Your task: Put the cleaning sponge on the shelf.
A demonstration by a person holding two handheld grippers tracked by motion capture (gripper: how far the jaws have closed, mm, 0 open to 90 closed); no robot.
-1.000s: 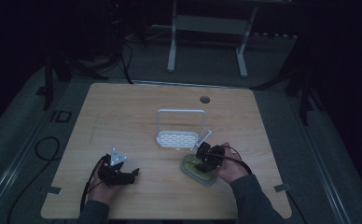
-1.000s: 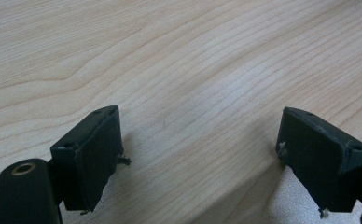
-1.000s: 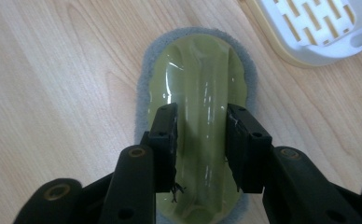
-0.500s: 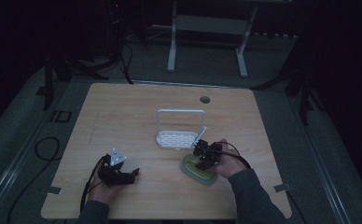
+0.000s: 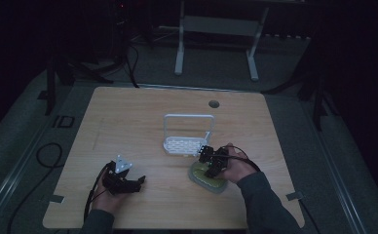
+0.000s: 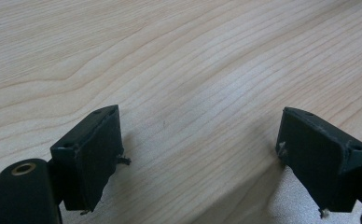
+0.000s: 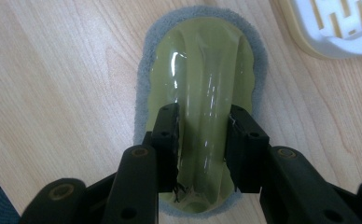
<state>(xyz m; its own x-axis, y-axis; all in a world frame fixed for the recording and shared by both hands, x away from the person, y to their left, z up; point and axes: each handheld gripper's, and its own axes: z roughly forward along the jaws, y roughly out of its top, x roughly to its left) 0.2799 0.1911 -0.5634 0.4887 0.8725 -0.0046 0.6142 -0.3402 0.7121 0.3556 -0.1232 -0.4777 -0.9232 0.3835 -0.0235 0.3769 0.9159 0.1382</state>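
Table: a pale wooden table (image 5: 143, 112) in a dim room, a small round cable hole (image 5: 214, 104) near its far edge, bare grain across most of the top
Scrubber: a scrubber (image 7: 202, 93) with an olive-green glossy plastic grip on a grey oval pad; it lies flat on the table toward the near right corner (image 5: 207, 178), just on the near side of the white rack
Right gripper: the right gripper (image 7: 202, 140) comes down over the scrubber, its two black jaws closed against the two sides of the raised green ridge, one jaw on each flank, touching it; in the high view (image 5: 211, 163) it sits on top of the scrubber with the person's hand behind it
Right hand: wrapped round the gripper body, dark sleeve running off the near edge of the table
Left gripper: the left gripper (image 6: 200, 154) rests low by the near left part of the table (image 5: 136, 183), jaws spread wide apart with nothing but wood grain between them; the grey three-cornered plate rides on top of it
Left hand: holding that gripper from the near edge, cable looping off to the left
Rack: a white rack (image 5: 187, 136) with a slotted base and an upright hoop frame, standing about the middle of the table; its rounded corner shows at the top right of the right gripper view (image 7: 337, 28), near the scrubber but not touching it
Gap between hands: the two grippers are well apart, left one toward the near left, right one toward the near right
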